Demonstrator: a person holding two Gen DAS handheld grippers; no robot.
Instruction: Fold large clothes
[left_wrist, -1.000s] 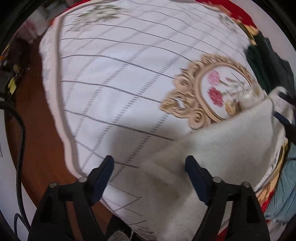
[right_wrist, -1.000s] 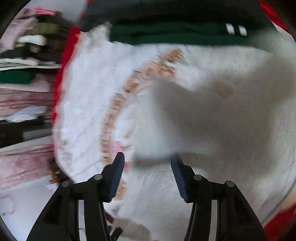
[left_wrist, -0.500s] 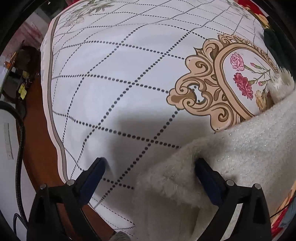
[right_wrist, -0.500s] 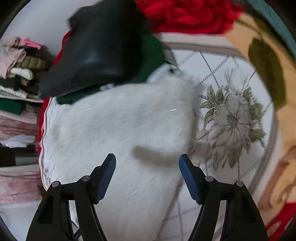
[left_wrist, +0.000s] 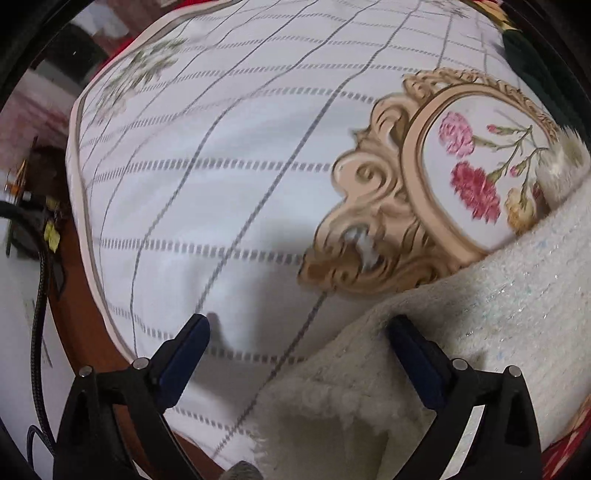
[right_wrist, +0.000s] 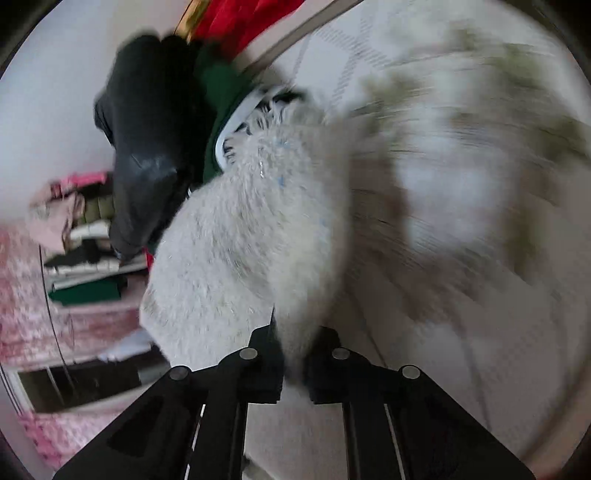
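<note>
1. The task's thing is a fluffy white garment (left_wrist: 498, 314), lying on a white quilt (left_wrist: 229, 177) printed with a grey grid and a gold-framed flower medallion (left_wrist: 436, 192). In the left wrist view it fills the near right corner, its frayed edge running down toward the near rim.

2. The left tool (left_wrist: 295, 343) stands apart — one blue pad over bare quilt, the other touching the garment's edge, nothing clamped between them.

3. The right tool (right_wrist: 291, 354) is closed together on a bunch of the white garment (right_wrist: 240, 240), which rises from the jaws toward a dark green and black pile of clothes (right_wrist: 159, 122) at the far left.

4. The step in hand, as I judge it, is taking hold of an edge to begin a fold: one side is gripped, the other not.

5. The next move likely calls for the left tool to slide right over the near edge and close, then both to carry the cloth across itself, keeping it taut so the thick pile does not bunch.

6. Against half a second ago, the right tool has gone from wide apart above the garment to pinched on it, and its view now smears with motion. The left tool remains spread at the same edge.
</note>
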